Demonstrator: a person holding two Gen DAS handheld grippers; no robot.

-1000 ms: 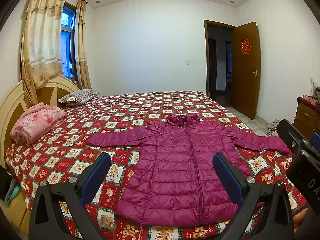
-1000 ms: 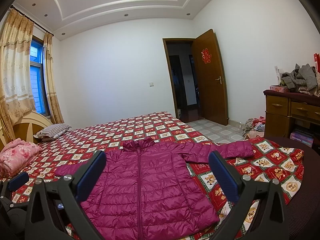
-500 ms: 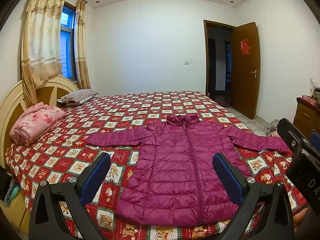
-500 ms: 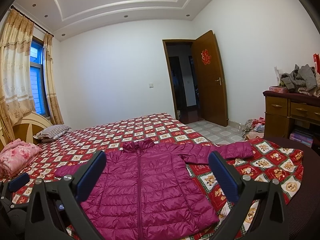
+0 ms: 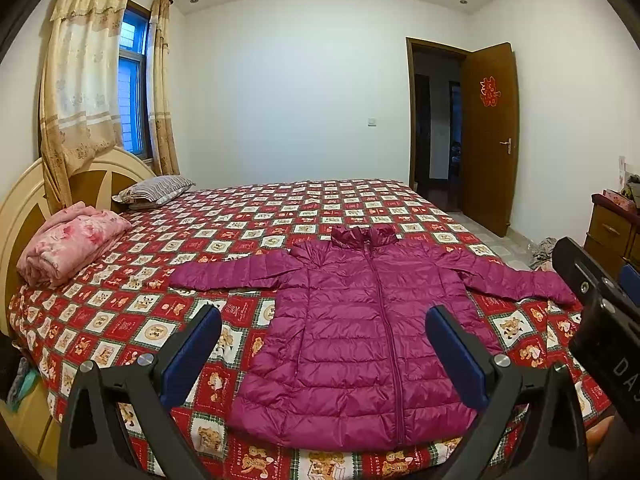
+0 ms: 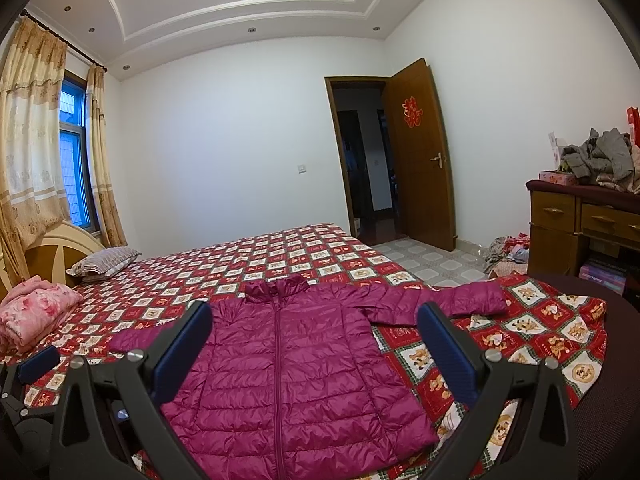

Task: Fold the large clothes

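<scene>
We are holding 2 grippers above the near edge of the bed, both with their blue-padded fingers spread wide and grasping nothing. The left gripper (image 5: 322,350) is hovering over the lower half of the magenta quilted puffer jacket (image 5: 368,320), and the right gripper (image 6: 314,348) is hovering over that same jacket (image 6: 288,368) from a little further right.

The jacket is lying flat and face up on the red checked bedspread with teddy-bear squares (image 5: 248,224), zipped closed, collar pointing away from us and hem nearest us. Both sleeves are stretching out sideways; in the right wrist view the right sleeve is reaching toward the corner of the bed.

At the head of the bed, to our left, a folded pink floral blanket (image 5: 72,244) is resting well apart from the jacket, and a grey striped pillow (image 5: 154,192) is lying beyond it beside the cream wooden headboard (image 5: 24,200). The brown wooden door (image 6: 420,160) is standing open.
</scene>
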